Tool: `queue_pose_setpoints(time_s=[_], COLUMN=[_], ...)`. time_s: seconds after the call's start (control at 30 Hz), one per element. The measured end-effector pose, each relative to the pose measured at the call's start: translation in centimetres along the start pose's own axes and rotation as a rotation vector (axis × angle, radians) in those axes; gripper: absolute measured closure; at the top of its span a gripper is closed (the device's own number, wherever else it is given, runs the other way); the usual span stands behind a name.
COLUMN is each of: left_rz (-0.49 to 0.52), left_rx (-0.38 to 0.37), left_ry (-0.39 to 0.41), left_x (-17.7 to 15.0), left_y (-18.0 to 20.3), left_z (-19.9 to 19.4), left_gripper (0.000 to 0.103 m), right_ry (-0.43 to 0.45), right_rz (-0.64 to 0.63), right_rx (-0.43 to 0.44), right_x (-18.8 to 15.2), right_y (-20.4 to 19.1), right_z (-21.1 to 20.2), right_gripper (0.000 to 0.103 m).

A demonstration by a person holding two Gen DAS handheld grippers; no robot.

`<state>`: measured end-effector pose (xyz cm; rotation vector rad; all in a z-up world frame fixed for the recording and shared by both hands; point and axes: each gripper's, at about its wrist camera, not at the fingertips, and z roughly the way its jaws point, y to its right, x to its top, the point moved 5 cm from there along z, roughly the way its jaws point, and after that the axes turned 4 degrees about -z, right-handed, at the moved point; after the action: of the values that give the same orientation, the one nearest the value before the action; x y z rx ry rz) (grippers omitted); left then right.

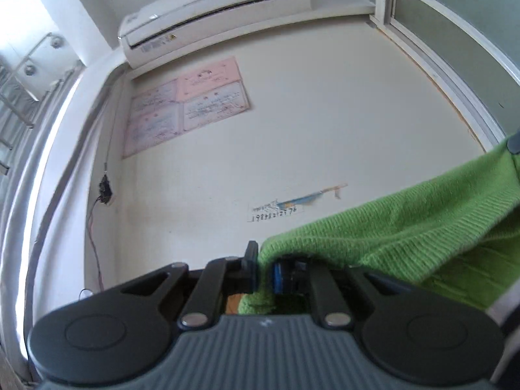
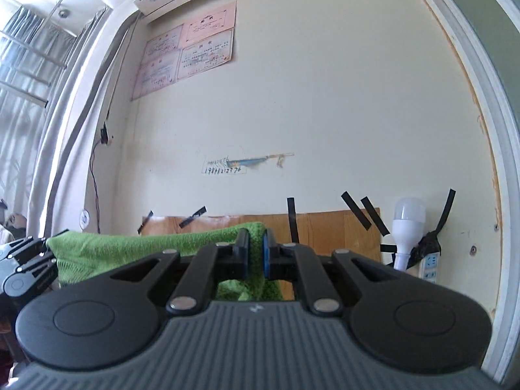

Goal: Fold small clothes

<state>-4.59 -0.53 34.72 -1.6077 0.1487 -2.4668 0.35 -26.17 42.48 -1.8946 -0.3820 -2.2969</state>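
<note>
A green knitted garment (image 1: 406, 227) hangs in the air between both grippers, stretched in front of the wall. My left gripper (image 1: 265, 269) is shut on one edge of it, and the cloth runs up to the right edge of that view. My right gripper (image 2: 255, 253) is shut on the other edge of the garment (image 2: 146, 247), which stretches left to the left gripper (image 2: 26, 266) seen at that view's left edge. Both grippers point upward at the wall. The lower part of the garment is hidden under the grippers.
A cream wall (image 2: 325, 113) faces me with pink certificates (image 2: 188, 48) and an air conditioner (image 1: 214, 9). A wooden board (image 2: 325, 227) with black tape strips, a white bulb (image 2: 408, 230) and a power strip (image 2: 429, 265) sit low on the wall. Curtains (image 2: 32, 123) hang left.
</note>
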Motion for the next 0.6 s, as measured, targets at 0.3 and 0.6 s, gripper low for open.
queue_pose_setpoints(time_s=[0.3,0.6], left_rz=[0.067,0.174], left_rx=[-0.052,-0.043], left_ry=[-0.518,-0.908], left_x=[-18.8,-42.8], left_y=[3.5,9.8], left_z=[8.5,8.1], left_gripper=[0.094,0.093], right_ry=[-0.367,-0.802], right_rz=[0.068,-0.011], right_rx=[-0.072,-0.198], right_x=[-15.1,-39.7], right_y=[1.1,-0.5], right_z=[9.9,19.5], right_gripper=[0.092,0.092])
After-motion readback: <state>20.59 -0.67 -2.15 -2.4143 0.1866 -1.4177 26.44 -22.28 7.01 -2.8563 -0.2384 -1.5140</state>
